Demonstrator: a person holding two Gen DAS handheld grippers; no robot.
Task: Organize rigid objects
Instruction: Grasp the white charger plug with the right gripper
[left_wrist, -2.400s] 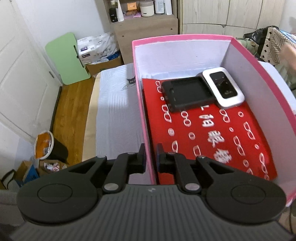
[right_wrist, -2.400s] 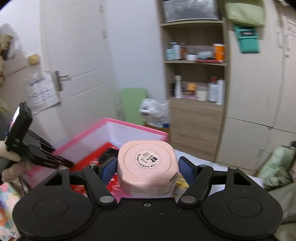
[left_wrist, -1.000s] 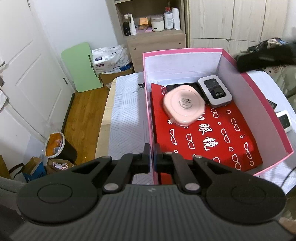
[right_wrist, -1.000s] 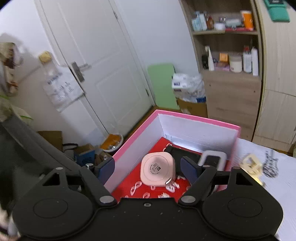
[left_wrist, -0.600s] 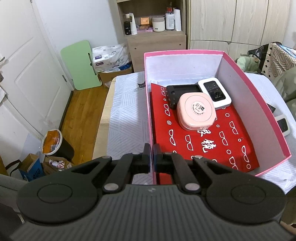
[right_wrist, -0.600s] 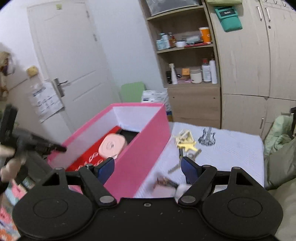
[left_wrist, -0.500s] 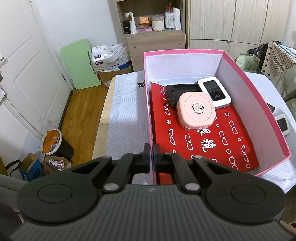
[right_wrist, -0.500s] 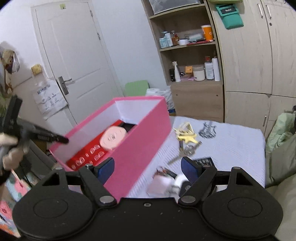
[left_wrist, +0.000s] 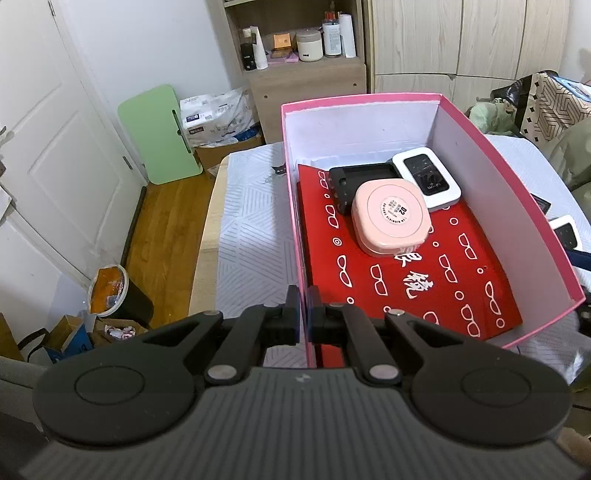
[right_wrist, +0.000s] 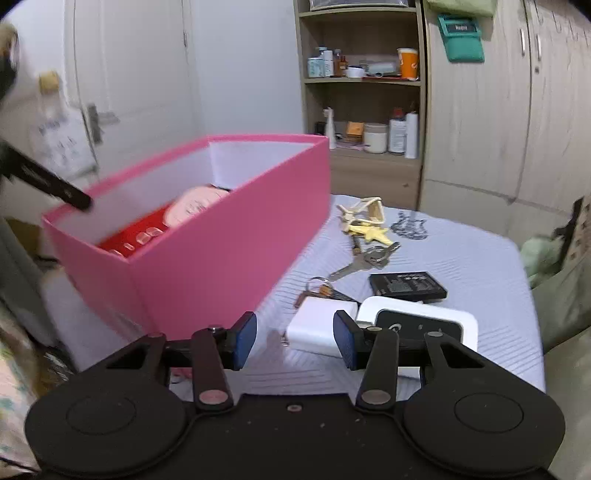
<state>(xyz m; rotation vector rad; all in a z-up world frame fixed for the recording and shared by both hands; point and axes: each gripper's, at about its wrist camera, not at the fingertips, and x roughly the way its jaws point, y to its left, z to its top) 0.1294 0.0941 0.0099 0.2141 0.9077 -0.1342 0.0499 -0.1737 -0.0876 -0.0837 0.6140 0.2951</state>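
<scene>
- Left wrist view: the left gripper (left_wrist: 303, 314) is seen clamped on the near left wall of the pink box (left_wrist: 291, 206), its pads pressed against either side of the wall.
- Within the pink box, a red sheet (left_wrist: 443, 280) printed with white spectacles is laid over the floor.
- A pink rounded case (left_wrist: 391, 218) is seen resting on the red sheet toward the far end of the box, overlapping a black tray (left_wrist: 343, 181) behind it.
- A white Wi-Fi device (left_wrist: 426, 177) lies at the far right corner of the box, just beside the pink case.
- Right wrist view: the right gripper (right_wrist: 294, 341) is held low over the table (right_wrist: 461, 258), outside the box by its right wall; its jaws have just been closing, are parted, and nothing is gripped between the pads.
- Just ahead of the fingertips a white charger block (right_wrist: 317, 325) lies on the table, touching a white device with a dark screen (right_wrist: 421, 321).
- Farther along the table, a black flat pack (right_wrist: 406, 284), a bunch of keys (right_wrist: 362, 258) and a yellow star charm (right_wrist: 369, 230) are seen.
</scene>
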